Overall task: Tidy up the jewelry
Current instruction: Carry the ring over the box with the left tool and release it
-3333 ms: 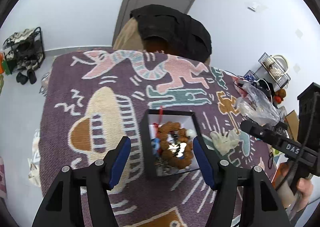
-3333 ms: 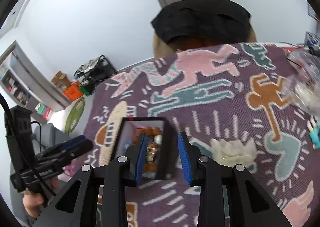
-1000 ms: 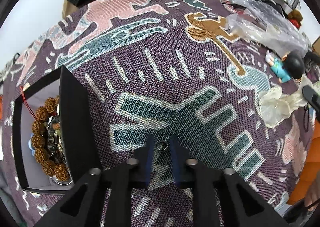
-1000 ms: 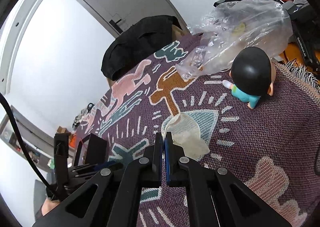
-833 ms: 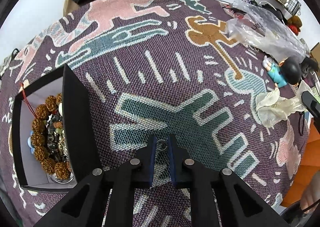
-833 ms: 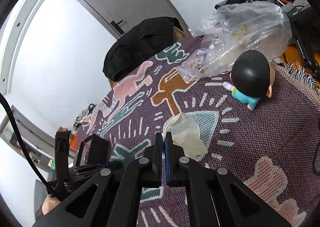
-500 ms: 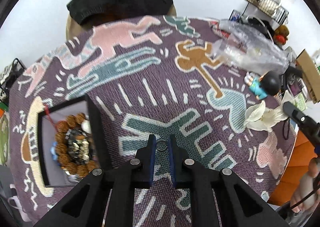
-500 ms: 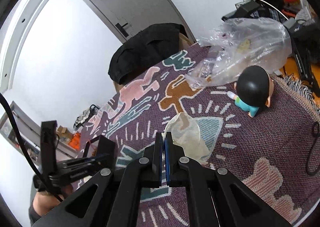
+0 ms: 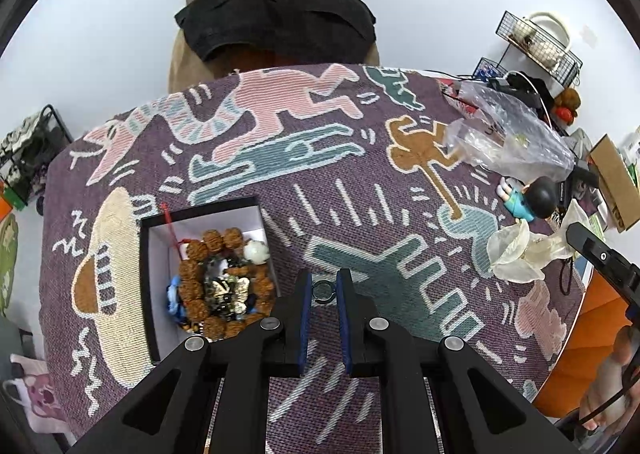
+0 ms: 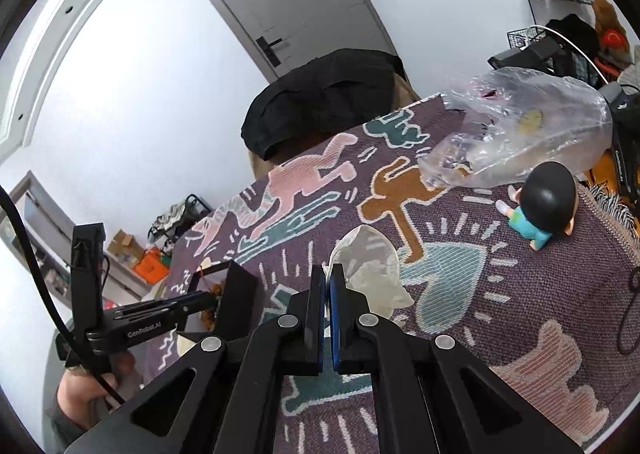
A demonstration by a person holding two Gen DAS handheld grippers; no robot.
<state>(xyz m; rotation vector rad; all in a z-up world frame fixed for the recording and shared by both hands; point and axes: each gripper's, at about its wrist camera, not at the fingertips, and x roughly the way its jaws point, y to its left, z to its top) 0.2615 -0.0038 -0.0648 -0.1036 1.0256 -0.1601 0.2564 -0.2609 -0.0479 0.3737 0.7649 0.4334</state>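
My left gripper (image 9: 324,280) is shut on a small metal ring (image 9: 323,291), held above the patterned cloth (image 9: 360,182). Just left of it stands a black box with a white inside (image 9: 149,254), holding a brown bead bracelet (image 9: 192,282) and other jewelry. My right gripper (image 10: 328,274) is shut on the edge of a translucent white pouch (image 10: 372,266), which hangs above the cloth. In the left wrist view that pouch (image 9: 516,254) sits at the right, at the right gripper's tip (image 9: 570,230). The right wrist view shows the left gripper (image 10: 210,298) beside the box (image 10: 238,294).
A small doll with a black head (image 10: 546,202) lies near the table's right edge, a crumpled clear plastic bag (image 10: 520,134) behind it. A chair with a black garment (image 9: 276,18) stands at the far side. A hand (image 9: 616,374) holds the right gripper's handle.
Both grippers have risen from the cloth, the left with the ring, the right with the pouch. The box has come fully into the left wrist view.
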